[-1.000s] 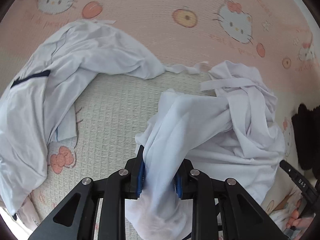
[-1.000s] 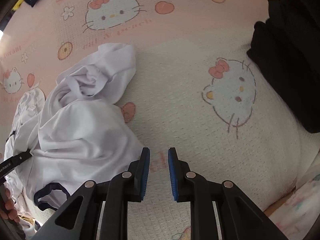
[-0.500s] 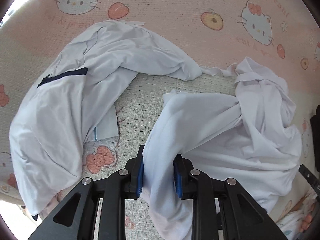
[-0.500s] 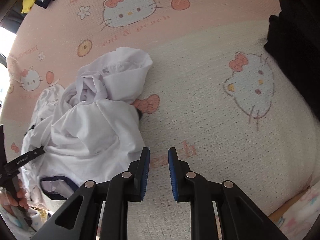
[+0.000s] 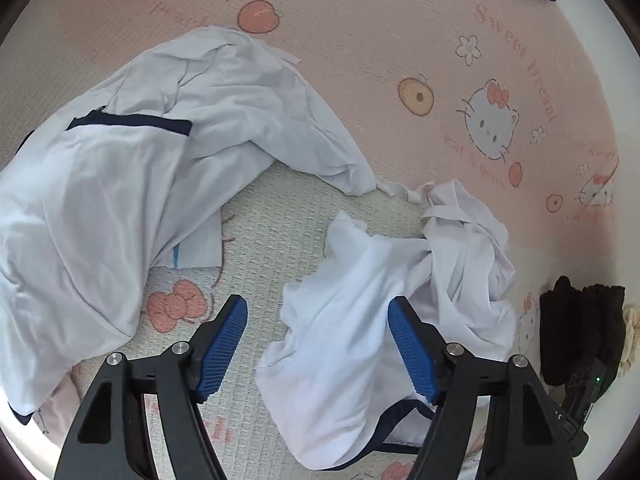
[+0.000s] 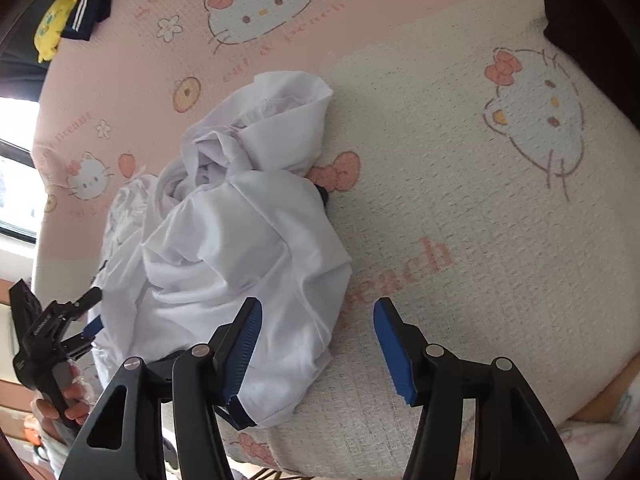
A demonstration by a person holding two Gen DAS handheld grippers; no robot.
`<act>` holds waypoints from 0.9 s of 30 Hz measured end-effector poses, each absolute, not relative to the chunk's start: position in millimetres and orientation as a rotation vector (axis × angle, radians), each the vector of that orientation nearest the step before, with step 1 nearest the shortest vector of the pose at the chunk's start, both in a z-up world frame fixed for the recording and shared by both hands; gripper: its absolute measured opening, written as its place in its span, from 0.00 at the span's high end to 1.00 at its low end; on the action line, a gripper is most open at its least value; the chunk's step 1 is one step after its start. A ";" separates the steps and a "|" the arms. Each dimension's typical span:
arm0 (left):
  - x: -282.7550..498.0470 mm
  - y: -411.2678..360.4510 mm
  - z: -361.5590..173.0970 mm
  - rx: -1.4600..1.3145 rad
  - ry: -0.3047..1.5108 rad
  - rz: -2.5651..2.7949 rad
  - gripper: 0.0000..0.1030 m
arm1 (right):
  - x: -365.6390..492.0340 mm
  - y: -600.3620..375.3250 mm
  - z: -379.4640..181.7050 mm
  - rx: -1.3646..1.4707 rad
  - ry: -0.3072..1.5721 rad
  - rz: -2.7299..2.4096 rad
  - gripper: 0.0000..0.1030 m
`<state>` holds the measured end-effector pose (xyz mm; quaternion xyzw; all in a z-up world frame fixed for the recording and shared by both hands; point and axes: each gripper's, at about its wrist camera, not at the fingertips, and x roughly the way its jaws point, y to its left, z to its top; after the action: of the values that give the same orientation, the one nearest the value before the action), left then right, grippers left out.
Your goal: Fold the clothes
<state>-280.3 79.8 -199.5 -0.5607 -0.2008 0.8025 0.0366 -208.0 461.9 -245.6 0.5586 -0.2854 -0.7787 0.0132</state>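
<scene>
1. On the bed's cartoon-cat mat [image 5: 400, 32], a crumpled white garment [image 5: 360, 312] with dark trim lies in a heap.
2. The left gripper [image 5: 318, 344] has just been opening; its jaws stand wide, the cloth lying loose between them, the left pad clear of it.
3. The right gripper [image 6: 318, 352] has just been opening too, jaws apart over the garment's edge and bare mat, gripping nothing.
4. A second white garment [image 5: 120, 200] sprawls to the left, apart from the heap.
5. Black clothing [image 5: 580, 332] sits at the right edge.
</scene>
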 end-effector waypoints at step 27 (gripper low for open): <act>-264.2 149.3 -219.7 -1.529 -0.465 2.236 0.87 | -273.2 327.8 -223.1 1.628 -0.992 -1.979 0.33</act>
<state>-264.2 149.3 -219.7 -0.5456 -0.1658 0.7980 0.1952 -273.2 327.8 -223.1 0.5810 -0.3541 -0.7062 0.1958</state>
